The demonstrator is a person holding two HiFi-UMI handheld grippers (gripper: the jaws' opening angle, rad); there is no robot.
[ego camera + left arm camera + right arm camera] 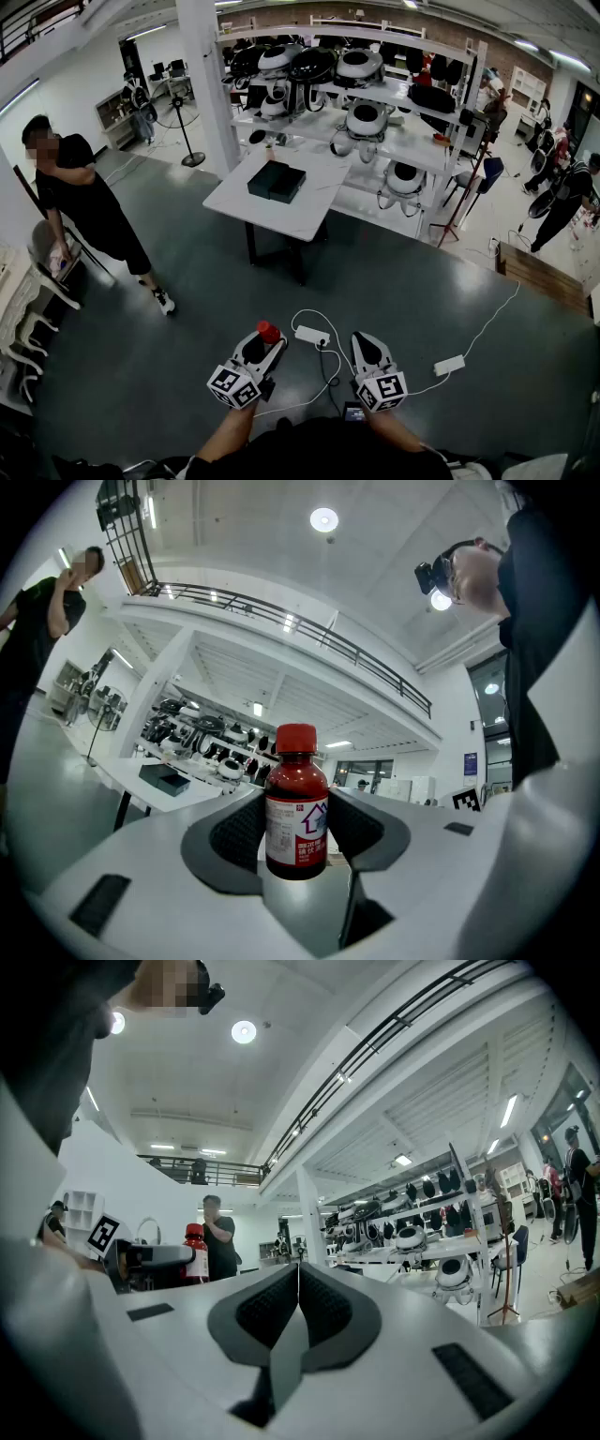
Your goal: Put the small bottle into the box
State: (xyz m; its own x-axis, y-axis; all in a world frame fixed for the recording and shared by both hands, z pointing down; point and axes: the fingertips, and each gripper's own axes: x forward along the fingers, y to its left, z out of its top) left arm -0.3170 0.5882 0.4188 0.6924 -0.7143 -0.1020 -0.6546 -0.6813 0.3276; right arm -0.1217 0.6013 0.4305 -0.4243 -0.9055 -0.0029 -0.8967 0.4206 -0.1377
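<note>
**Head view: carry step, bottle gripped, box well ahead**

Left gripper (262,344) pinches the small bottle (297,803) by its body. The bottle stands upright, red cap above the pads. Right gripper (368,345) is pressed together with nothing in it. The box (277,181) sits on the white table (234,199), well apart from both. Next move, I'd judge: carry the bottle over, keep it upright, lower it in, then release.

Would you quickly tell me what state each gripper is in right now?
Left gripper: fingers closed on the small bottle, held upright.
Right gripper: fingers closed together, holding nothing.
</note>
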